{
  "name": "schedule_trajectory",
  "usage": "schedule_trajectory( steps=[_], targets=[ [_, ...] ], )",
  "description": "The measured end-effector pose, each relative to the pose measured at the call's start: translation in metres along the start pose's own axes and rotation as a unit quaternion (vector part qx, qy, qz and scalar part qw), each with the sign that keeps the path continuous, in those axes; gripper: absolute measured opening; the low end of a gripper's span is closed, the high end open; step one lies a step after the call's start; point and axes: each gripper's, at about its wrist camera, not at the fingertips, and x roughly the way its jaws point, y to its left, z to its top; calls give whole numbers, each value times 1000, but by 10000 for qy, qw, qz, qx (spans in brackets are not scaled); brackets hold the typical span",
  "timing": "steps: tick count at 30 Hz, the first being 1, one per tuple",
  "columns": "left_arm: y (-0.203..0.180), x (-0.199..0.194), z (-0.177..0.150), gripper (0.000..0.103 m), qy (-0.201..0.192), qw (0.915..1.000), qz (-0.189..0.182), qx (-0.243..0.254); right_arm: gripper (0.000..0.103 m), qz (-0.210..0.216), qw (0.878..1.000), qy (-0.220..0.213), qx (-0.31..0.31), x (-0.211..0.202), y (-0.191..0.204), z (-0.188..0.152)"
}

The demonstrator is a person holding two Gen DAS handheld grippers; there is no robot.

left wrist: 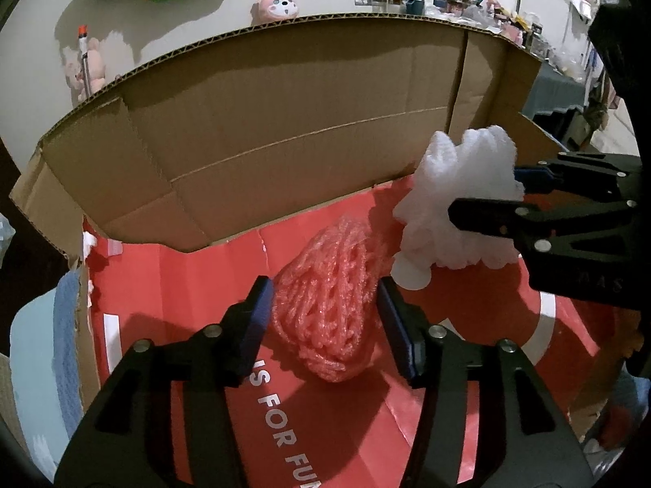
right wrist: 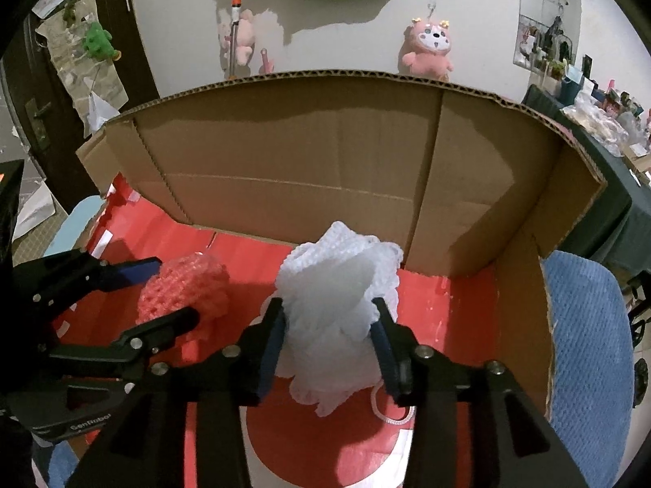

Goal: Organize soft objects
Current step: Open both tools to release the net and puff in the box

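A pink foam net (left wrist: pixel 329 309) lies on the red floor of an open cardboard box (left wrist: pixel 285 122). My left gripper (left wrist: pixel 325 305) is open, its blue-padded fingers on either side of the pink net with gaps. It also shows in the right wrist view (right wrist: pixel 167 288), around the pink net (right wrist: pixel 183 290). A white foam net (right wrist: pixel 337 309) sits between the fingers of my right gripper (right wrist: pixel 329 325), which presses it on both sides. In the left wrist view the right gripper (left wrist: pixel 488 195) holds the white net (left wrist: pixel 459 195) above the box floor.
The box's tall back wall (right wrist: pixel 325 142) and side flaps enclose the space. A blue cushioned chair (right wrist: pixel 582 345) stands right of the box. Plush toys (right wrist: pixel 427 46) hang on the wall behind. A cluttered table (right wrist: pixel 610 122) is at the far right.
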Motion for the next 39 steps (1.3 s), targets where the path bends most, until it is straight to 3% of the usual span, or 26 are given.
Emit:
schedule_trajectory(
  steps=[9, 11, 13, 25, 28, 31, 39],
  targets=[
    [5, 0, -2, 66, 8, 10000, 66, -64, 65, 104, 9997, 191, 113, 4, -5, -4],
    [7, -1, -3, 73, -6, 9999, 89, -95, 68, 111, 9996, 226, 119, 5, -5, -4],
    [8, -2, -3, 74, -24, 9999, 101, -129, 73, 175, 9994, 267, 153, 6, -5, -4],
    [16, -12, -6, 74, -87, 9994, 192, -271, 81, 148, 9996, 184, 149, -3, -7, -7],
    [18, -25, -7, 75, -288, 9988, 199, -354, 83, 112, 9997, 97, 176, -12, -8, -6],
    [17, -44, -10, 85, -544, 9975, 125, -435, 86, 92, 9998, -75, 180, -28, -5, -5],
    [2, -117, -24, 98, -1415, 9888, 52, -471, 97, -36, 9968, -800, 27, -94, 9, -11]
  ],
)
